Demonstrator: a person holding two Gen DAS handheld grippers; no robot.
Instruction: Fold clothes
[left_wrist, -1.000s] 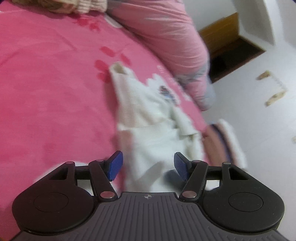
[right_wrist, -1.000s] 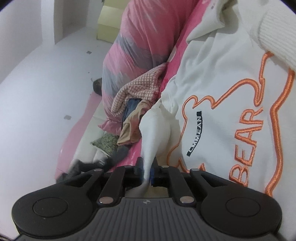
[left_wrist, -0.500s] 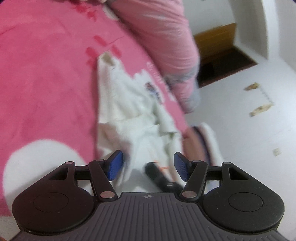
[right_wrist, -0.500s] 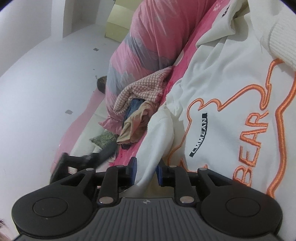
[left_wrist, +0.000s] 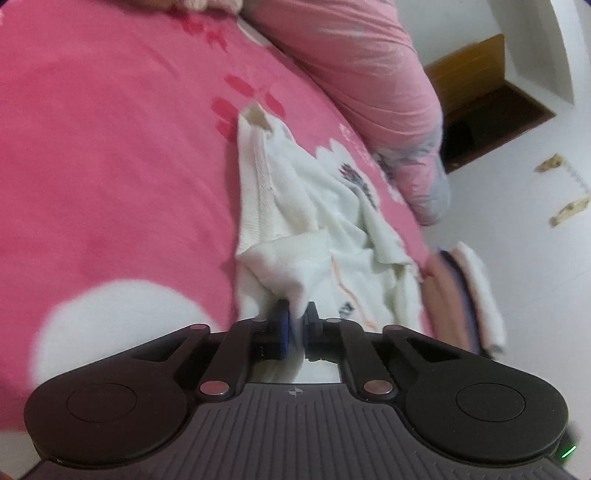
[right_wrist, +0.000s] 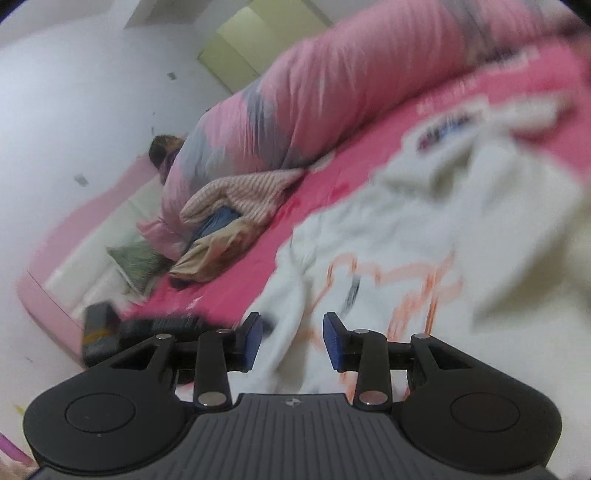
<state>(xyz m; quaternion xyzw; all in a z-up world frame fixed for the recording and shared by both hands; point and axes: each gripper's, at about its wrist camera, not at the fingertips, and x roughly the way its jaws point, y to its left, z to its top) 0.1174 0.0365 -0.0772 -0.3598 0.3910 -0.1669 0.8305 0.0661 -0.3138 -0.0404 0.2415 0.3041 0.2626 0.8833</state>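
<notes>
A white sweatshirt (left_wrist: 295, 206) with orange lettering lies crumpled on the pink bed sheet (left_wrist: 110, 147). My left gripper (left_wrist: 295, 326) is shut on a fold of the sweatshirt at its near edge. In the right wrist view the sweatshirt (right_wrist: 424, 240) spreads over the bed, blurred. My right gripper (right_wrist: 292, 339) is open and empty, just above the sweatshirt's near edge. The left gripper's dark body (right_wrist: 110, 328) shows at the lower left of that view.
A rolled pink and grey quilt (right_wrist: 314, 103) runs along the far side of the bed. A heap of other clothes (right_wrist: 229, 225) lies against it. A pink and white folded item (left_wrist: 461, 295) sits at the bed's edge. White floor (left_wrist: 517, 129) lies beyond.
My left gripper has closed on a fold of the sweatshirt. My right gripper has let go of the sweatshirt, opened wide and swung away.
</notes>
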